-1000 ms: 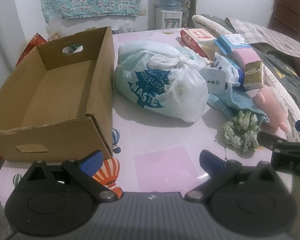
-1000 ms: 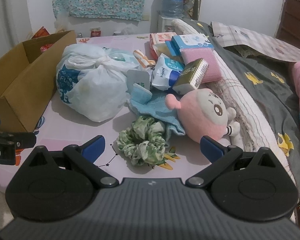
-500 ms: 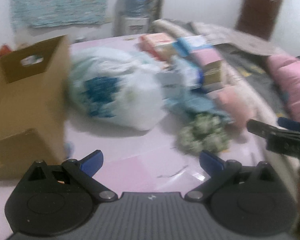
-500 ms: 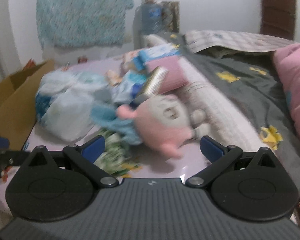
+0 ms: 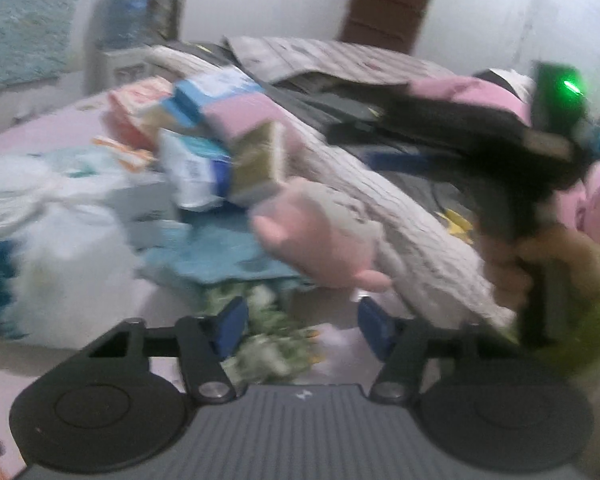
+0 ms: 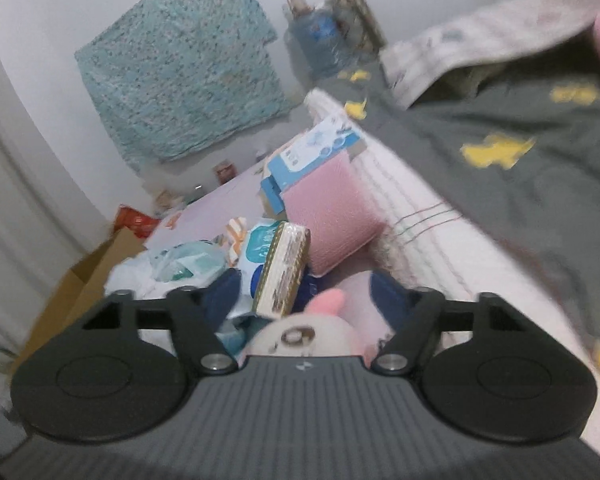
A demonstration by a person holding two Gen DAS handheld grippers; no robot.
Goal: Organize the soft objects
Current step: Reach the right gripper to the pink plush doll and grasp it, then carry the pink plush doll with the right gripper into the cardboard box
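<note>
The left wrist view is blurred. A green-and-white scrunchie [image 5: 264, 320] lies on the pink table between the fingers of my left gripper [image 5: 302, 326], whose jaws are closing; the pads do not clearly press on it. Just beyond lies the pink plush toy [image 5: 316, 236]. A hand [image 5: 508, 276] holds the right gripper's black body at the right. In the right wrist view the plush toy [image 6: 300, 332] sits low between the fingers of my right gripper [image 6: 306, 296]. Its jaws are closing too, with gaps at both pads.
A white plastic bag [image 5: 40, 232] and a blue cloth [image 5: 220, 256] lie to the left. Packs and boxes are piled behind: a pink pack [image 6: 332, 216], a gold-edged pack [image 6: 284, 272], a blue box [image 6: 312, 152]. The cardboard box [image 6: 88, 276] stands far left, a bed with a grey blanket [image 6: 500, 200] at the right.
Both views have swung right and rolled. Both pairs of jaws have narrowed. The scrunchie now sits between the left fingers and the plush between the right ones. The cardboard box has left the left view.
</note>
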